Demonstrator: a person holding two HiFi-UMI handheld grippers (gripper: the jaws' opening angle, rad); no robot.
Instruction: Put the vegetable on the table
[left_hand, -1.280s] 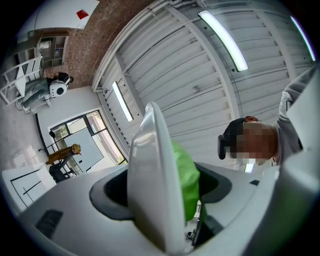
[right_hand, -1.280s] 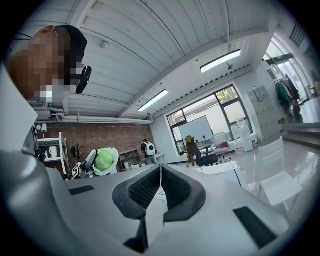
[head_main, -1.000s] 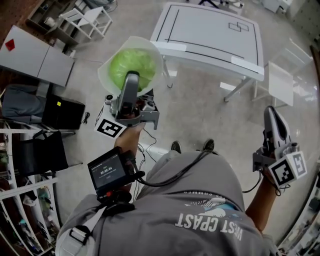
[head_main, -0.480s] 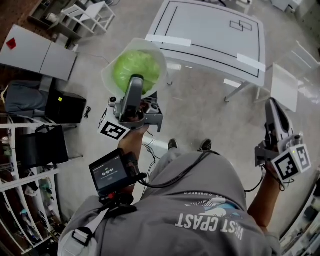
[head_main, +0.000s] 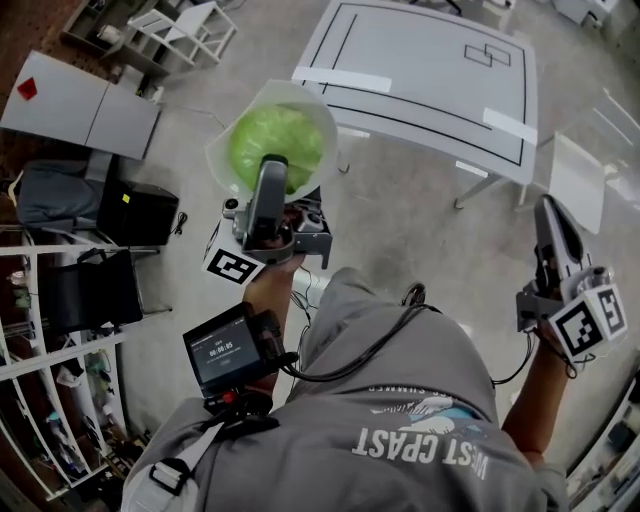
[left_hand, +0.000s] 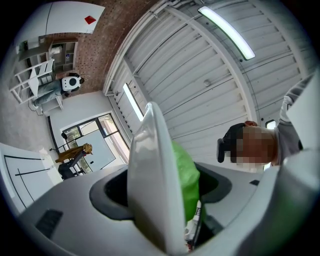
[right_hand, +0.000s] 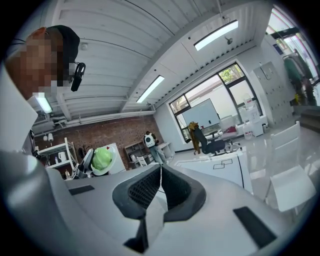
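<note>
Gripping the white bowl (head_main: 312, 108) by its rim, the left gripper (head_main: 272, 170) carries the vegetable (head_main: 275, 140); the right gripper (head_main: 549, 215) is closed, empty. Setting it on the table (head_main: 430, 60) remains.

Bright, even light; fisheye-bent edges.

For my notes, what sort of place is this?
Probably a robotics lab or workshop: a white table marked with tape, metal shelves of gear, office chairs by large windows.
</note>
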